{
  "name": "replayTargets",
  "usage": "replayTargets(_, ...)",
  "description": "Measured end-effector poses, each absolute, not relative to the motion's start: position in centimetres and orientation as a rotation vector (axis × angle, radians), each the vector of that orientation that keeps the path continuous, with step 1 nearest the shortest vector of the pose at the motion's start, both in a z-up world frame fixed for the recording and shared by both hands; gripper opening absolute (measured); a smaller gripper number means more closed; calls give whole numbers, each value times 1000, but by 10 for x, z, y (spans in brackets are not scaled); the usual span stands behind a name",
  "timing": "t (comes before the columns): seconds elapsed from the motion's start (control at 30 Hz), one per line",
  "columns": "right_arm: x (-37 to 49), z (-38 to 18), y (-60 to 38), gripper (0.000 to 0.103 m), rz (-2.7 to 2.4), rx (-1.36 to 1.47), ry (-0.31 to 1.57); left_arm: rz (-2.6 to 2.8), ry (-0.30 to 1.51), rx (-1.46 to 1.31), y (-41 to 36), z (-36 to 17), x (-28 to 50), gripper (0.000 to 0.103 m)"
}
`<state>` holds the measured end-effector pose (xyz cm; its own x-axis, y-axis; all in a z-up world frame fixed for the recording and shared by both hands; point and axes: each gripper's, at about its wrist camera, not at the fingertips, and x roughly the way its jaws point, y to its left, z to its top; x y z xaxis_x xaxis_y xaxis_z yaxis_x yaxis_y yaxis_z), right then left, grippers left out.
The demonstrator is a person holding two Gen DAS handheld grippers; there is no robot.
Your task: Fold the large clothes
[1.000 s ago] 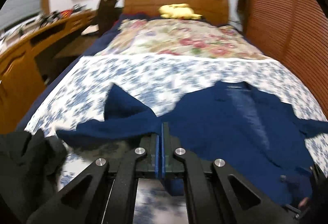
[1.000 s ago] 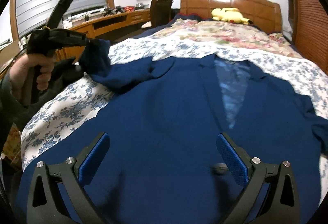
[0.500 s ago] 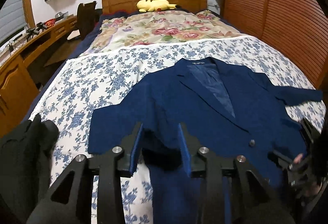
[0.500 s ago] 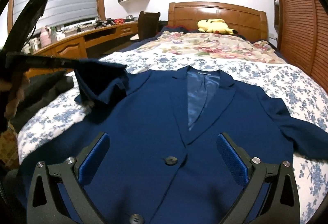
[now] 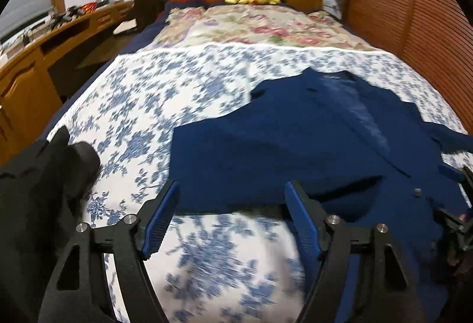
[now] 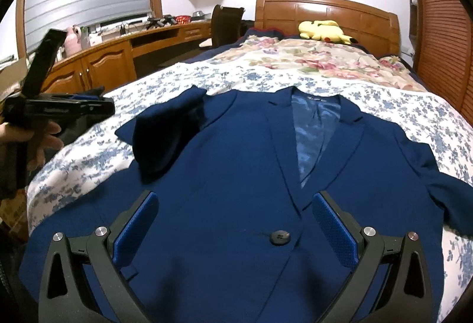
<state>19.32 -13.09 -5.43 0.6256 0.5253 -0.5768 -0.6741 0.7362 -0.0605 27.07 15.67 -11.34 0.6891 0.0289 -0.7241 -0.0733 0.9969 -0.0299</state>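
Jaws of both grippers are gaping wide, gripping nothing. Right gripper [image 6: 233,222] is hovering over the blue jacket's [image 6: 236,175] buttoned front; left gripper [image 5: 232,215] is hanging just beside its folded sleeve [image 5: 236,154]. Jacket is lying flat on the floral bed [image 5: 147,104].

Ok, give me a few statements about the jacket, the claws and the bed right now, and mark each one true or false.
1. The navy jacket lies face up on the floral bedspread. True.
2. The left claw is clamped on the jacket's sleeve. False: its fingers are spread and hold nothing.
3. The right claw is open above the jacket's front. True.
4. Both sleeves lie spread out flat. False: the left sleeve is folded over onto the jacket.
5. A yellow plush toy lies by the headboard. True.
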Motion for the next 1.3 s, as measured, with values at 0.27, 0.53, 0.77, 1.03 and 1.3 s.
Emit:
replayTargets(0.27, 202, -61, -123, 103, 694, -307, 613, 107, 879, -88, 195, -155, 299, 75)
replayTargets(0.53, 199, -66, -116, 103, 695, -344, 628, 124, 935, -144, 207, -178, 308, 75)
replayTargets(0.77, 199, -66, -118, 103, 699, -338, 623, 123, 965, -147, 206, -184, 311, 73)
replayTargets(1.03, 197, -64, -122, 103, 699, -329, 620, 78, 932, -143, 196, -172, 307, 23)
replayTargets(1.3, 190, -57, -135, 103, 688, -335, 610, 42, 782, -37, 142, -109, 292, 14)
